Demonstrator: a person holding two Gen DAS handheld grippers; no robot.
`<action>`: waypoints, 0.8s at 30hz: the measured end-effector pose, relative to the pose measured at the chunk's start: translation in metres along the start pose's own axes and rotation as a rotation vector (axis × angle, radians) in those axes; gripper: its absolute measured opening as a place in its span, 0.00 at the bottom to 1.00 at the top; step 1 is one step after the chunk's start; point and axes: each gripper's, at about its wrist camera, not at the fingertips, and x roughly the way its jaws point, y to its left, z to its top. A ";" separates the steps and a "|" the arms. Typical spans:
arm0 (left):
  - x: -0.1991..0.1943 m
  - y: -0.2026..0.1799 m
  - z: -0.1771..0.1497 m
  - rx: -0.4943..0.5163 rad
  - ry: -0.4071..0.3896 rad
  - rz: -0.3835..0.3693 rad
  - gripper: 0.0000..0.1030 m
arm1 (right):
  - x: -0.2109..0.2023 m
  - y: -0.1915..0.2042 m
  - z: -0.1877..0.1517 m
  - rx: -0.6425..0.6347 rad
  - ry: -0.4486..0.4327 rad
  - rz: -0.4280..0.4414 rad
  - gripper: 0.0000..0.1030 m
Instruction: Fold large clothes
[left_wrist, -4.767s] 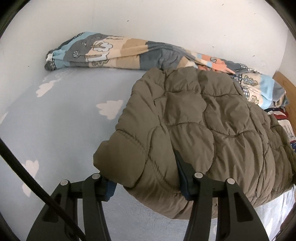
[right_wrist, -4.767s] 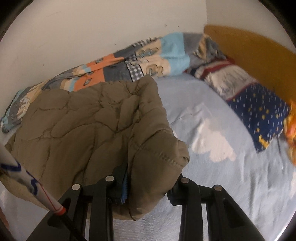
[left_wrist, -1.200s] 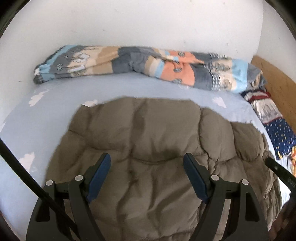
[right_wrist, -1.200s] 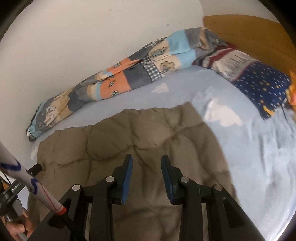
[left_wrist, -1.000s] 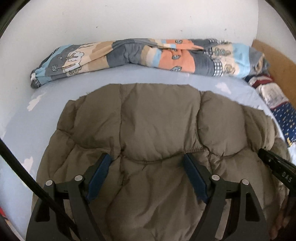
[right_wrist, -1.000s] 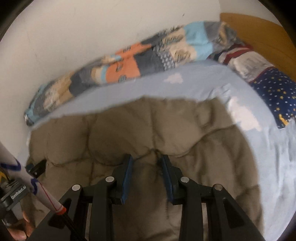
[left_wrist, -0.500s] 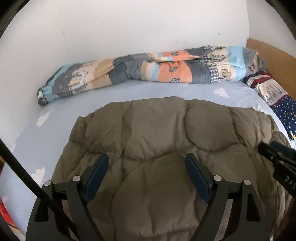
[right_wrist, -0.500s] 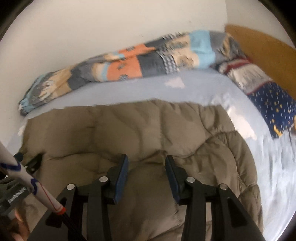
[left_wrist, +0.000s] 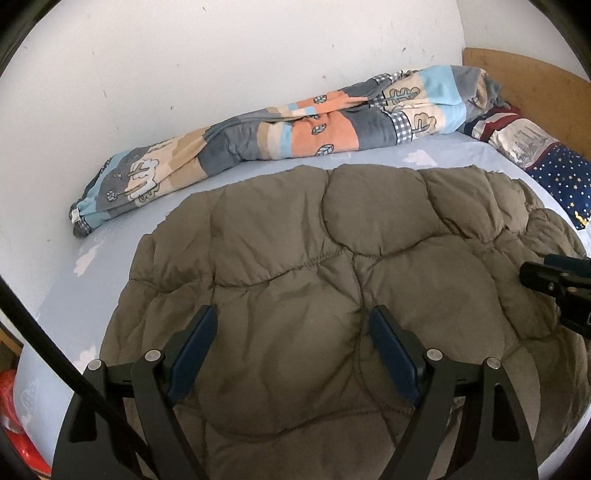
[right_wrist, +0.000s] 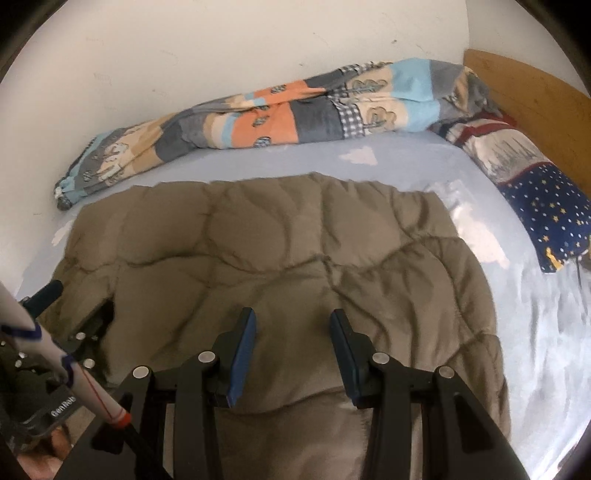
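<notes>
Your olive quilted jacket (left_wrist: 332, 288) lies spread flat on the near half of the blue sheet (right_wrist: 406, 155), with the patchwork quilt (left_wrist: 258, 140) rolled along the far wall. Your left gripper (left_wrist: 291, 325) hovers over it spread wide, gripping nothing. Your right gripper (right_wrist: 291, 328), its jaws just widened, stands part-open and empty above the jacket.

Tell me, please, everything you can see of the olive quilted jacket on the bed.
The olive quilted jacket is puffy, stitched into rounded panels, with a matte woven-looking shell. It lies spread flat on the light blue cloud-print sheet, apart from the patchwork blanket by the wall. Both grippers hover over its near part with open jaws, gripping nothing.
</notes>
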 end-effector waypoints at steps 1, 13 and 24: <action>0.001 -0.001 0.000 0.004 0.000 0.004 0.81 | 0.003 -0.002 -0.001 0.006 0.012 -0.001 0.44; 0.003 -0.003 0.000 0.011 0.006 0.009 0.81 | 0.016 -0.001 -0.003 -0.026 0.048 -0.023 0.49; 0.004 -0.004 0.001 0.010 0.010 0.011 0.81 | 0.024 0.003 -0.006 -0.045 0.056 -0.045 0.52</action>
